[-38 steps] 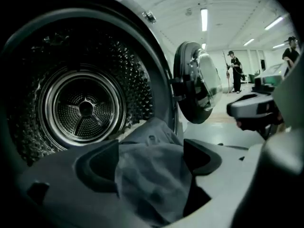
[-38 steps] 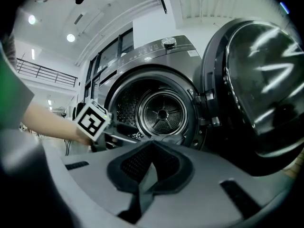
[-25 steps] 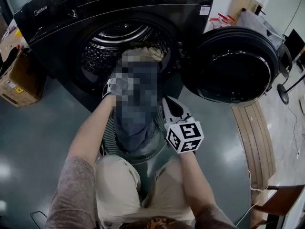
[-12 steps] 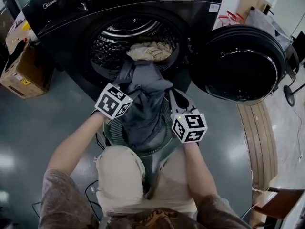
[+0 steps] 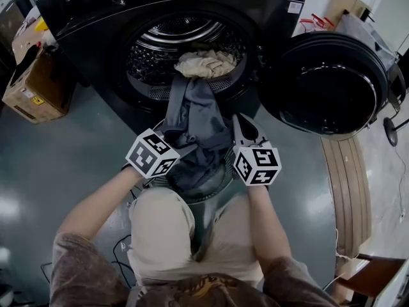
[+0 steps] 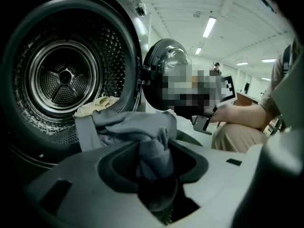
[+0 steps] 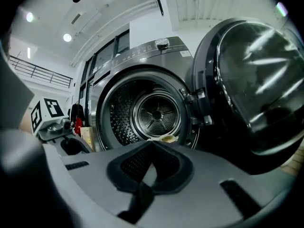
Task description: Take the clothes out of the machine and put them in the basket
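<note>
Now, grey garment (image 6: 133, 127) between opening jaws of left tool (image 6: 154, 167), trailing from machine (image 5: 96, 37)

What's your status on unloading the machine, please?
Left gripper opening, grey garment between jaws, draped from drum into basket. Right gripper shut, empty. Beige garment in drum. Nothing blocking.

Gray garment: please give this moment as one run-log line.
left gripper: jaws opening, gray garment between them; right gripper: shut, empty; beige cloth: in drum
</note>
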A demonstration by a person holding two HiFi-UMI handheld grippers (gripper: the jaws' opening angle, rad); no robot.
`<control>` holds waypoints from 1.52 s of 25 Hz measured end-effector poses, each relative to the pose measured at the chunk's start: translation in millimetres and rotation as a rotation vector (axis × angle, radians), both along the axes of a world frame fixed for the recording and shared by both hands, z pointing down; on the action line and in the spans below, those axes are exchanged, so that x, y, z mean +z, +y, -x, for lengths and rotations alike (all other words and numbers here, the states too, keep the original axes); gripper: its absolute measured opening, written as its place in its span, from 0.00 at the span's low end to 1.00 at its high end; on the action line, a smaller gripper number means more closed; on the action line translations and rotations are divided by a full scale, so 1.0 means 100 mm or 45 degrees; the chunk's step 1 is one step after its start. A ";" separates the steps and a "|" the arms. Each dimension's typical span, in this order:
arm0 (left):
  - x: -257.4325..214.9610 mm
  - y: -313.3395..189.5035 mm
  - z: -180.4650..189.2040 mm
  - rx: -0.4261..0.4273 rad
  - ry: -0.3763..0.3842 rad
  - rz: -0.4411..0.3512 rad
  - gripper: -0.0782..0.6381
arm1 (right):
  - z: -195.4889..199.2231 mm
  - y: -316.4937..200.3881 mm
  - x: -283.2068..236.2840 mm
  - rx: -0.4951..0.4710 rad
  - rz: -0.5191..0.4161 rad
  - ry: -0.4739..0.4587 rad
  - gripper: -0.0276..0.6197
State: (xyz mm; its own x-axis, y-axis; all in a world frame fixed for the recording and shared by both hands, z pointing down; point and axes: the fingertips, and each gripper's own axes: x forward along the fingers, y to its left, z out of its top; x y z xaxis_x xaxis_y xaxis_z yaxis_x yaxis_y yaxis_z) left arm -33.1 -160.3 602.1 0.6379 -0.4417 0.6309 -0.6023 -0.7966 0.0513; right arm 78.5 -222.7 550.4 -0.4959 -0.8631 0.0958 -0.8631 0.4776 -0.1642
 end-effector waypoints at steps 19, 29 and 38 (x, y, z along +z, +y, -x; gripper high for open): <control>0.07 -2.31 0.55 -0.395 -0.111 -0.321 0.53 | 0.02 0.11 -0.08 -0.017 0.004 0.037 0.04; 0.32 -3.06 0.46 -0.230 -0.303 -0.300 0.53 | 0.22 0.11 -0.04 -0.058 0.032 0.050 0.04; 0.50 -3.14 0.19 -0.003 -0.483 -0.182 0.34 | 0.30 0.02 0.00 -0.055 0.042 0.036 0.04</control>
